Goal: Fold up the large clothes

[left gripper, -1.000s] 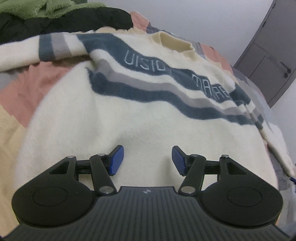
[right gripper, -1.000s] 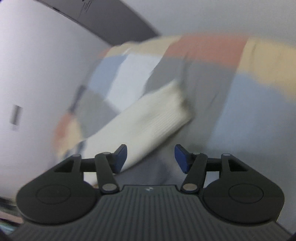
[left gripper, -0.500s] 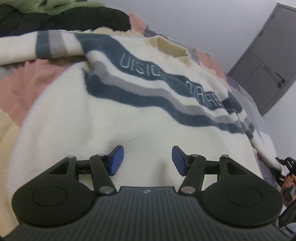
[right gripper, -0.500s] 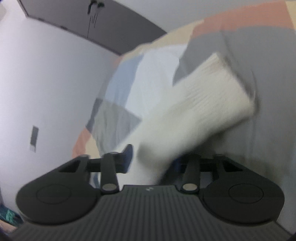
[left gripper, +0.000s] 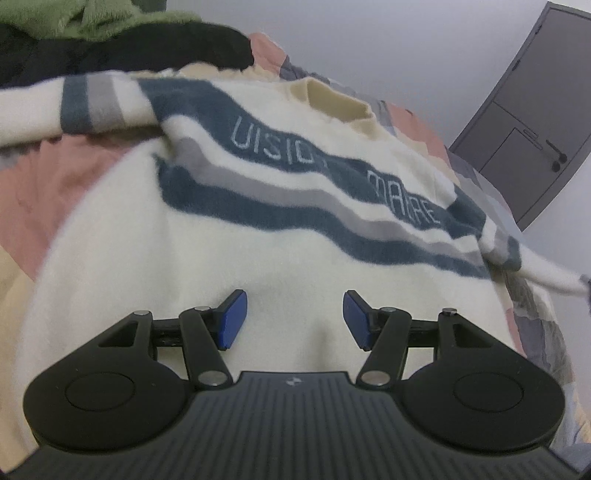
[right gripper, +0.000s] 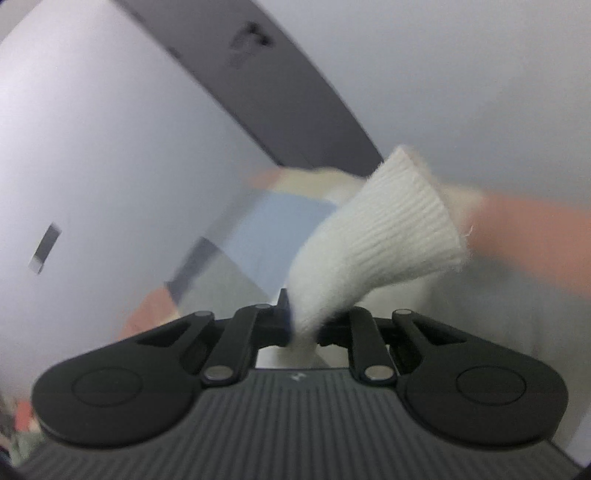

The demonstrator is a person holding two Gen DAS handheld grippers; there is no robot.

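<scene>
sweater: cream knit sweater [left gripper: 207,258] with dark blue and grey wavy stripes and pale lettering, spread front-up on the patchwork bedspread [left gripper: 33,184]; body mostly flat, collar at the far end from the left gripper
left gripper: left gripper [left gripper: 291,319] hovers over the plain cream lower body of the sweater, jaws apart about midway, blue pads [left gripper: 232,319] clear of each other, nothing clamped; whether the tips touch the fabric, cannot tell
right gripper: right gripper [right gripper: 303,325] jaws have just been closing and now pinch the sweater's sleeve; fabric bunched between them
sleeve: ribbed cuff [right gripper: 402,218] sticks up and out past the right gripper's jaws, lifted off the bedspread; in the left wrist view the same sleeve runs off the sweater's right side toward the frame edge
bedspread: pink, blue, grey and cream patches under the sweater, blurred in the right wrist view
other clothes: black garment [left gripper: 122,48] and green fleece [left gripper: 70,18] piled beyond the sweater's far left sleeve
door: dark grey door [left gripper: 528,122] with handle, beyond the sweater's far right corner
wall: pale wall behind the sweater
</scene>
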